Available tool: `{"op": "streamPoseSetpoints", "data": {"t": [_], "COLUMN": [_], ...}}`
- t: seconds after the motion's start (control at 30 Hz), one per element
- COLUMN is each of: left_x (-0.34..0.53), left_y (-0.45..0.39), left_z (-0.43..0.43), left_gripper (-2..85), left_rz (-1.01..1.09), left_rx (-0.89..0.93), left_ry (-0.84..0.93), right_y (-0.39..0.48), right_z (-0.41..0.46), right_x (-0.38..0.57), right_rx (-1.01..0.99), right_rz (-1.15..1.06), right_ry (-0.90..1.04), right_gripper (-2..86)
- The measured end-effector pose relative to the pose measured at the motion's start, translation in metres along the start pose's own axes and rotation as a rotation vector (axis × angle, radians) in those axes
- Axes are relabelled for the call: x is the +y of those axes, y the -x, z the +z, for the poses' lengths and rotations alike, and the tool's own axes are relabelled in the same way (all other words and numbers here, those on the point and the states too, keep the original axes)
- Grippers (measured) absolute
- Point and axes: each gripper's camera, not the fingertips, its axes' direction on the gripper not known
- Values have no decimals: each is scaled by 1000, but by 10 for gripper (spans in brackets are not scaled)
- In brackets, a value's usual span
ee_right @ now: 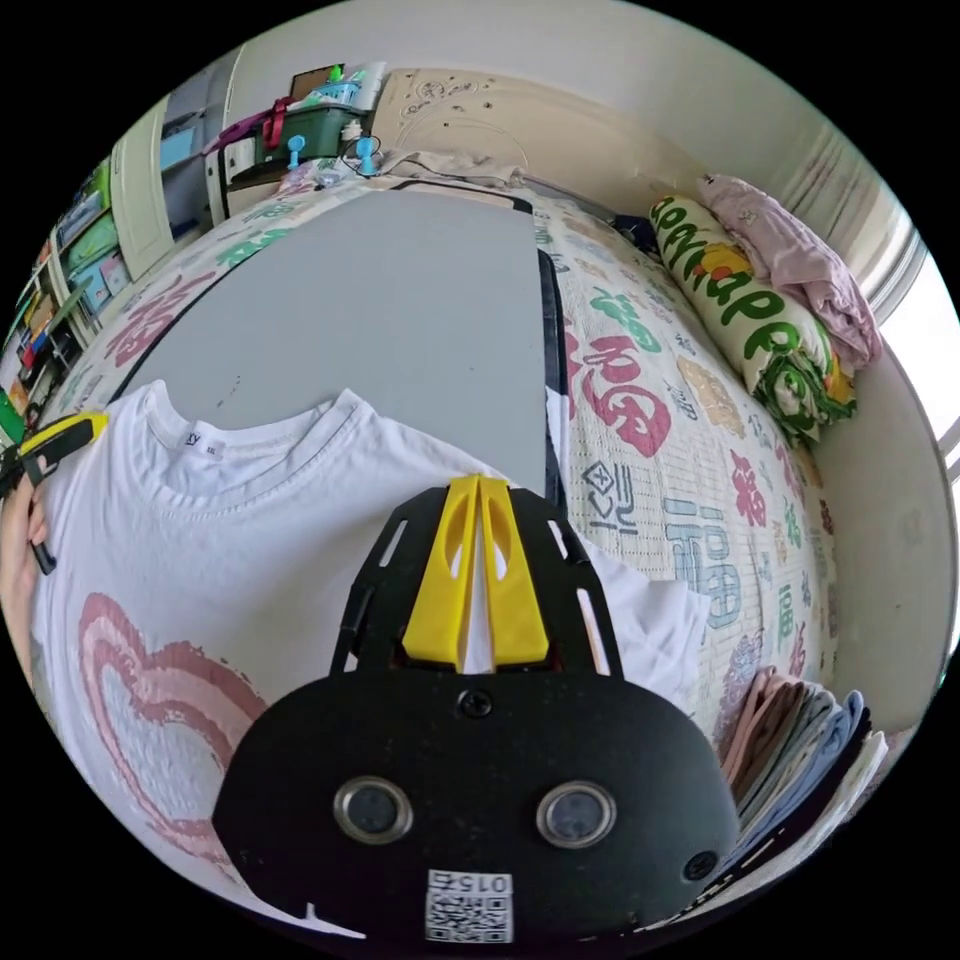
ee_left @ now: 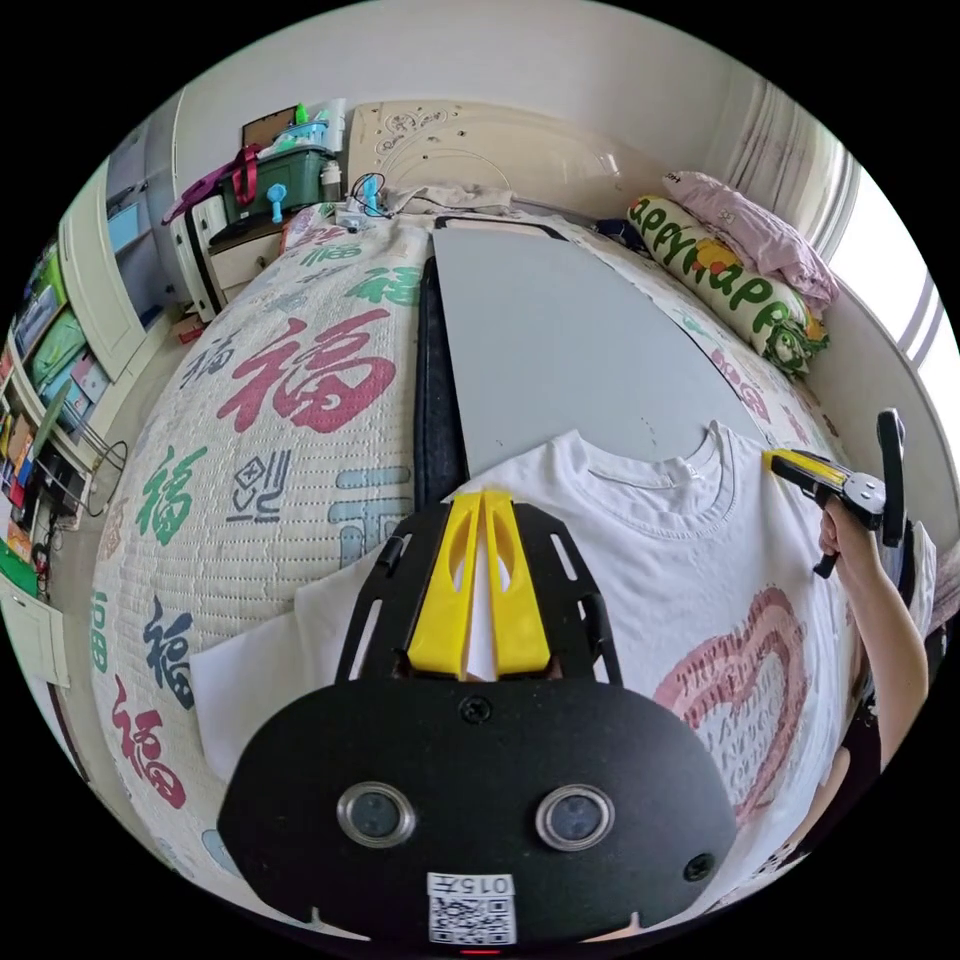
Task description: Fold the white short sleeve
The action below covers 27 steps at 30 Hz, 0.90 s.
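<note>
- Because each black housing covers the near part of its view, the hem of the shirt (ee_left: pixel 690 560) and the cloth under each set of tongs are hidden.
- Left tongs (ee_left: pixel 484 500): yellow jaws pressed together at the tips over the shirt's shoulder; whether cloth is caught between them cannot be told.
- Right tongs (ee_right: pixel 478 487): jaws likewise together over the opposite shoulder; grip on cloth cannot be told.
- The shirt lies flat, print up, on a grey board (ee_left: pixel 540 330) laid on the bed (ee_left: pixel 260 420); one sleeve (ee_left: pixel 250 660) spills off onto the quilt.
- Its long axis runs along the board, collar (ee_right: pixel 250 435) pointing to the headboard (ee_left: pixel 470 150).
- The heart print (ee_right: pixel 160 700) is cut off by the housing.
- A folded stack (ee_right: pixel 800 740) sits at the bed edge, partly cut off.
</note>
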Motion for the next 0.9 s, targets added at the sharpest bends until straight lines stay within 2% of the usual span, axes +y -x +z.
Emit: {"op": "streamPoseSetpoints", "data": {"t": [0.07, 0.17, 0.23, 0.3, 0.43, 0.53, 0.67, 0.8, 0.9], "left_x": [0, 13, 37, 74, 216, 338, 520, 623, 669], "left_y": [-14, -22, -21, -14, 23, 53, 70, 70, 79], "left_z": [-2, -20, -55, -102, -225, -286, -336, -367, -378], "left_gripper": [-3, 22, 51, 68, 75, 89, 101, 127, 130], "left_rz": [36, 26, 18, 23, 9, -85, -299, -449, -533], "left_rx": [-51, -107, -145, -86, 95, 202, 305, 304, 302], "left_ry": [2, -4, -98, -191, -325, -240, -173, -151, -114], "right_y": [7, -8, -32, -63, -148, -199, -254, -281, -304], "right_z": [-9, -32, -58, -93, -211, -289, -349, -377, -410], "right_x": [-1, 3, 17, 46, 170, 285, 430, 505, 531], "right_rx": [67, 58, 78, 68, -149, -290, -383, -461, -589], "right_rz": [-31, 11, 76, 101, 105, 102, 304, 426, 479], "right_ry": [6, 48, 34, -21, -173, -219, -109, -3, -40], "right_gripper": [-10, -10, -10, -10, -8, 1, 48, 81, 103]}}
